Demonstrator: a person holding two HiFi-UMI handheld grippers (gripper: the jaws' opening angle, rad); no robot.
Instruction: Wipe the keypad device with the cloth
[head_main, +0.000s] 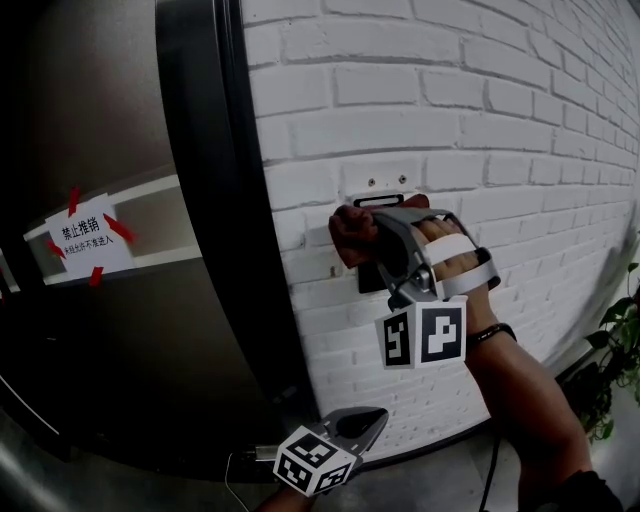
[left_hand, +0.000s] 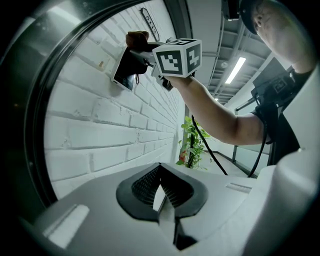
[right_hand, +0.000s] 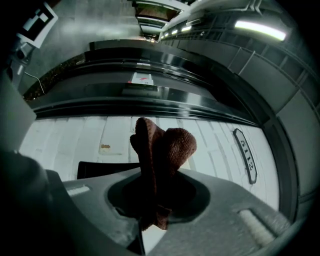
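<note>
Right gripper is clamped on the cloth, a soft, light wad bunched above the jaws, up against the top of the keypad; it should mould to the face, so the pinch at its lower fold looks right. Left gripper hangs low, jaws together on nothing; keypad sits fixed on the brick wall, probably delicate; dark door left, plant right.

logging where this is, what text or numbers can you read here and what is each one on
"禁止推销": on the white notice taped to the dark door; the smaller line under it is too small to read.
"2112", probably: on the oval plate on the brick wall; the digits are distorted, so this is unsure.
Marker cubes: patterns only, no words.
</note>
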